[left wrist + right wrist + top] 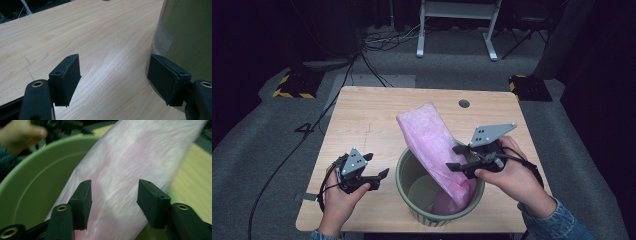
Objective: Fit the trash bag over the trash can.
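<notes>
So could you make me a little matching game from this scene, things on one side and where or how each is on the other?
Things:
1. pink bag
2. green bin
3. left gripper
4. right gripper

Descriptions:
A. open, beside the bin's outer wall, nothing between its jaws
B. stands on the table's near edge
C. leans out of the bin, lower end inside
D. open, jaws either side of the bag

Pairs: 1-C, 2-B, 3-A, 4-D
</notes>
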`<state>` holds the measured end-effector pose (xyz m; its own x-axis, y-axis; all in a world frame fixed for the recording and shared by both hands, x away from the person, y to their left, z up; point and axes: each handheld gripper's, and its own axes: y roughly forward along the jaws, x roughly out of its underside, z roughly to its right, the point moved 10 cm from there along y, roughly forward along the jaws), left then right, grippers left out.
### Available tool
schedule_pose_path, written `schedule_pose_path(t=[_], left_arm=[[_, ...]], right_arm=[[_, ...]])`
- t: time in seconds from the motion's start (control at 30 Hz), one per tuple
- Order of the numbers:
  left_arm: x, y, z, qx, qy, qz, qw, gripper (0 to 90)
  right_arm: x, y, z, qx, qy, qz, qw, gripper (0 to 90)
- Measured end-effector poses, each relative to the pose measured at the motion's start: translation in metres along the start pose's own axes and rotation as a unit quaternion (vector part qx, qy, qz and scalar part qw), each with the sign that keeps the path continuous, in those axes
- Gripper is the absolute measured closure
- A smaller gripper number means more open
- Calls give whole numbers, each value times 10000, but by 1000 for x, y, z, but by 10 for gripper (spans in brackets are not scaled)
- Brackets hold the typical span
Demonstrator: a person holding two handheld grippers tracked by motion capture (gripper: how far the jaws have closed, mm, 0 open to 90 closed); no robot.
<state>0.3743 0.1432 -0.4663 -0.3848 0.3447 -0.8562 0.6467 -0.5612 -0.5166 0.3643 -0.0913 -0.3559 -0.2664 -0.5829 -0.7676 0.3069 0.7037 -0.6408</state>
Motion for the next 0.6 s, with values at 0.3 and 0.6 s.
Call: schedule_pose_path(t=[0.3, 0.6], left_arm=[[-2, -2, -2, -24, 8, 1, 10000, 262], [-10, -8, 3, -47, 134, 13, 9999, 262]], right_arm=[[-24, 19, 58, 441, 597, 377, 9965, 393], [-24, 37, 54, 135, 513, 225, 9983, 860]])
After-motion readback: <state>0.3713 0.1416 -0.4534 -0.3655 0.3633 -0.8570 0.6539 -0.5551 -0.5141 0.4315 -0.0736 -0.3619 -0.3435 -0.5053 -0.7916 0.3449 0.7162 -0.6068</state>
